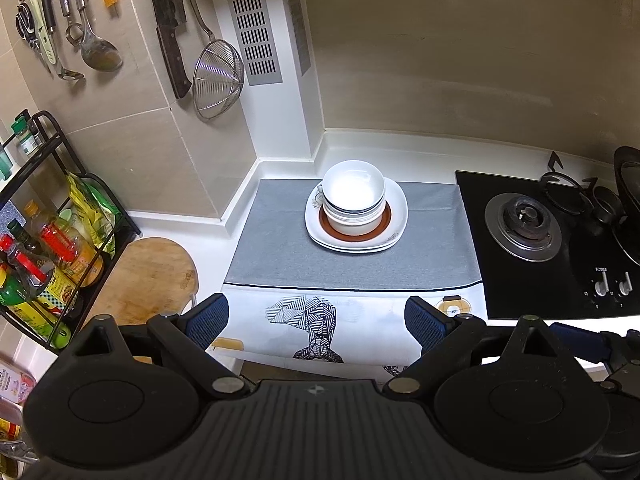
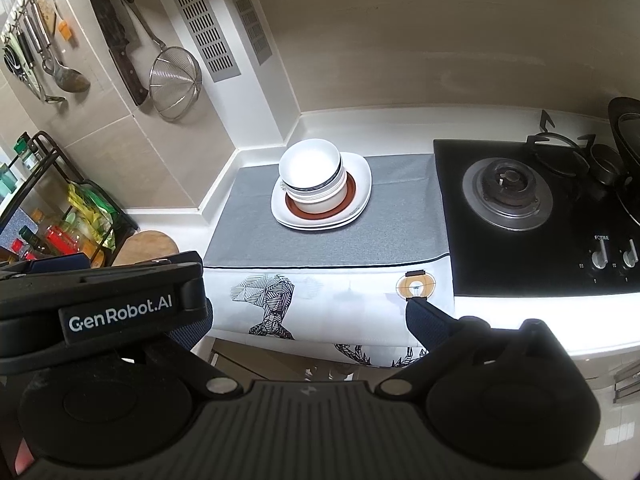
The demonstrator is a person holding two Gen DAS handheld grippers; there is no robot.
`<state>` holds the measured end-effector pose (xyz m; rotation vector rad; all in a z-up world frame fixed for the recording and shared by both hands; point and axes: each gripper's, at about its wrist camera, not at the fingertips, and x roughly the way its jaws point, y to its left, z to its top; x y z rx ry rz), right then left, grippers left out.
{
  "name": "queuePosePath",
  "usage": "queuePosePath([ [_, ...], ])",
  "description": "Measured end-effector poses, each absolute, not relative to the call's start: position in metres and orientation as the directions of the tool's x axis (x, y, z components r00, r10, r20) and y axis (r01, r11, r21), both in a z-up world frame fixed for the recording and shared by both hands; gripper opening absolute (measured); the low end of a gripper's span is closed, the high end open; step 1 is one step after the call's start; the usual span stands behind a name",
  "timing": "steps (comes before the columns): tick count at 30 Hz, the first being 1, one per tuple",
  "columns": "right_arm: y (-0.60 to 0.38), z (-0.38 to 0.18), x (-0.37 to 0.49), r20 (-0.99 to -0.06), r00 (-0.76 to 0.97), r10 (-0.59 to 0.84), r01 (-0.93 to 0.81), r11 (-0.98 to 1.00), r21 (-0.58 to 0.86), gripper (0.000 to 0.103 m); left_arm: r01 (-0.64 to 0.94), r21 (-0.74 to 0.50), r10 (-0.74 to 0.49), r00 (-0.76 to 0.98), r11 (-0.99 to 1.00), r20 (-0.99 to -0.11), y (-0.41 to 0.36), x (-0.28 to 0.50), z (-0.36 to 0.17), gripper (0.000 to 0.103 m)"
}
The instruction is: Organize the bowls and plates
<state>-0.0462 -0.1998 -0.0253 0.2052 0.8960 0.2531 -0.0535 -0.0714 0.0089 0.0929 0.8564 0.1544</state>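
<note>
A stack of white bowls (image 1: 353, 196) sits on a brown-rimmed plate (image 1: 385, 224), which lies on white square plates (image 1: 398, 204) on the grey mat (image 1: 280, 248). The same stack shows in the right wrist view: bowls (image 2: 310, 172), brown-rimmed plate (image 2: 352, 192), white plates (image 2: 362, 176). My left gripper (image 1: 316, 322) is open and empty, held back over the counter's front edge. My right gripper (image 2: 308, 320) is open and empty, also back from the stack. The left gripper's body (image 2: 100, 300) covers the right gripper's left finger.
A gas hob (image 1: 560, 240) with knobs lies right of the mat. A black pan (image 1: 628, 200) stands at the far right. A round wooden board (image 1: 148, 276) and a bottle rack (image 1: 48, 240) stand left. Utensils, a knife and a strainer (image 1: 218, 80) hang on the wall.
</note>
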Motion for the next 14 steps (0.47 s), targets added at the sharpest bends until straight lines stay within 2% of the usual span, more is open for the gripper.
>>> queuePosePath([
  [14,-0.184,-0.033,-0.031,-0.758,0.585,0.289,-0.127,0.955,0.266,0.103,-0.084,0.125,0.150,0.630,0.989,-0.762,-0.055,-0.037,0.000,0.096],
])
